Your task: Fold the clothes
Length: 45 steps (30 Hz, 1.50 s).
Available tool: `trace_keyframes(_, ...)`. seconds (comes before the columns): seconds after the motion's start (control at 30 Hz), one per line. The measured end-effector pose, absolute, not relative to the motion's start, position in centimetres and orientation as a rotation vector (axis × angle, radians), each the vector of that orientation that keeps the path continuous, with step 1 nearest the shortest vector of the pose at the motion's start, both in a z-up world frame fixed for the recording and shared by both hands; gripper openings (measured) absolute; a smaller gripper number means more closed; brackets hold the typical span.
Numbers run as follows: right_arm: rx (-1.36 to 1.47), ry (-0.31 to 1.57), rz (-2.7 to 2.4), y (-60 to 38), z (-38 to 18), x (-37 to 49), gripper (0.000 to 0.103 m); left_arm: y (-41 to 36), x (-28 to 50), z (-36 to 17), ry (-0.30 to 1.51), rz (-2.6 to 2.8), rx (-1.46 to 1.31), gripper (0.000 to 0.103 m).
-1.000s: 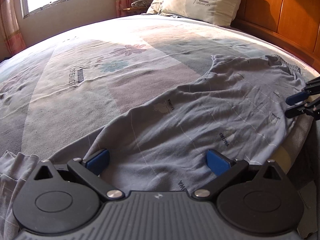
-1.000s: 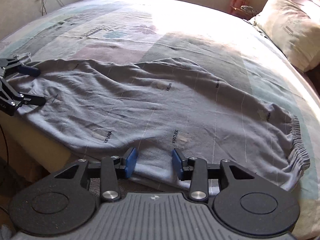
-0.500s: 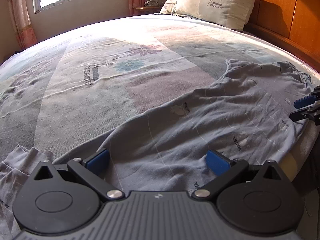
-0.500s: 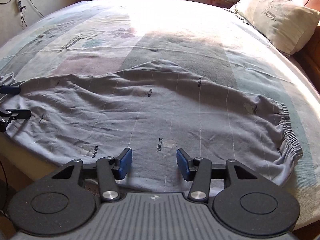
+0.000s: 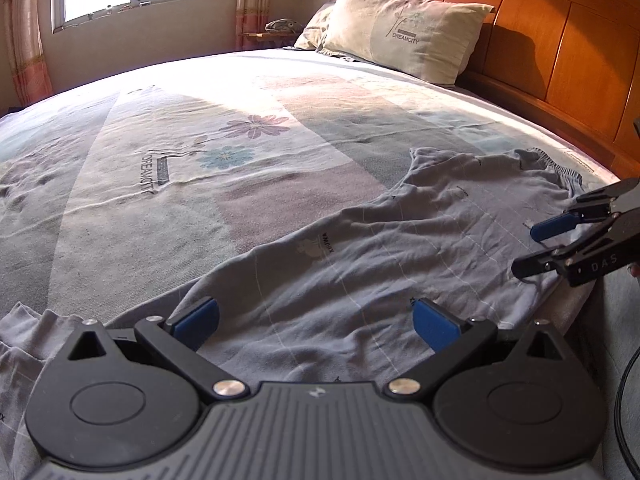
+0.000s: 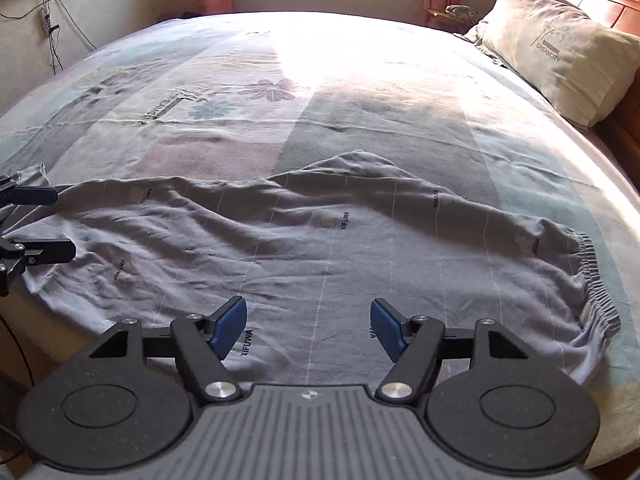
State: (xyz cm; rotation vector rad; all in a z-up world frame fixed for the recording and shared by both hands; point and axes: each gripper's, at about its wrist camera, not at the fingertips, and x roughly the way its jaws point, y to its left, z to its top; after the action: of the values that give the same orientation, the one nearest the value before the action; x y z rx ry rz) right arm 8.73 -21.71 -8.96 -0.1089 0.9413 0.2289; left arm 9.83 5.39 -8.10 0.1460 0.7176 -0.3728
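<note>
Right gripper [image 6: 308,326] jaws spread much wider than a second ago, from a narrow gap to well apart, blue pads clear of the grey trousers [image 6: 320,248]. Both wrist views sit higher and further back; more bed [image 5: 200,120] shows. Right gripper reaches further into left view.

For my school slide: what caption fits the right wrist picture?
Open right gripper above grey pants spread on the bed.
</note>
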Motion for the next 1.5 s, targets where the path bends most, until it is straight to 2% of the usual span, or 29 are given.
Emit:
trace_keyframes(0.07, -0.166, 0.935, 0.266, -21.0, -9.7, 7.3, 0.088, 5.4, 9.9, -8.3, 0.729, -0.331, 0.172, 0.102)
trace_keyframes(0.1, -0.197, 0.925, 0.285, -20.6, -10.0, 6.6, 0.091, 5.4, 10.0, -8.4, 0.734, -0.310, 0.185, 0.102)
trace_keyframes(0.2, -0.169, 0.941, 0.331, -20.3, -8.8, 7.3, 0.088, 6.4, 10.2, -8.2, 0.730, -0.263, 0.159, 0.102)
trace_keyframes(0.37, -0.152, 0.789, 0.448, -17.1, -6.3, 11.6, 0.088, 8.7, 10.5, -7.7, 0.713, -0.194, 0.083, 0.102)
trace_keyframes(0.53, -0.071, 0.810, 0.485, -13.2, -9.6, 17.5, 0.088, 9.8, 11.0, -7.4, 0.710, -0.146, 0.046, 0.102)
trace_keyframes(0.63, -0.129, 0.790, 0.485, -11.9, -10.1, 17.8, 0.102, 10.0, 11.1, -7.2, 0.704, -0.158, 0.031, 0.102)
trace_keyframes(0.7, -0.170, 0.775, 0.486, -11.1, -10.3, 17.9, 0.102, 9.8, 11.1, -7.2, 0.704, -0.158, 0.038, 0.102)
trace_keyframes(0.77, -0.200, 0.767, 0.490, -10.9, -9.9, 17.2, 0.097, 9.7, 11.1, -7.2, 0.705, -0.154, 0.046, 0.102)
trace_keyframes(0.87, -0.192, 0.720, 0.521, -12.6, -8.2, 13.7, 0.098, 9.9, 10.8, -7.1, 0.698, -0.155, 0.033, 0.102)
trace_keyframes(1.03, -0.136, 0.782, 0.587, -11.9, -9.5, 10.6, 0.098, 9.7, 10.8, -7.3, 0.705, -0.164, 0.029, 0.102)
trace_keyframes(1.1, -0.115, 0.802, 0.622, -10.4, -10.4, 9.7, 0.103, 9.5, 10.8, -7.5, 0.706, -0.167, 0.031, 0.102)
trace_keyframes(1.2, -0.142, 0.800, 0.727, -9.1, -9.4, 8.0, 0.102, 9.4, 10.8, -7.6, 0.708, -0.172, 0.034, 0.102)
trace_keyframes(1.37, -0.314, 0.681, 0.555, -12.7, -7.1, 5.0, 0.103, 8.5, 10.7, -7.4, 0.685, -0.233, 0.033, 0.102)
trace_keyframes(1.5, -0.312, 0.681, 0.306, -19.0, -7.7, 5.6, 0.103, 6.7, 9.3, -6.8, 0.595, -0.321, 0.066, 0.102)
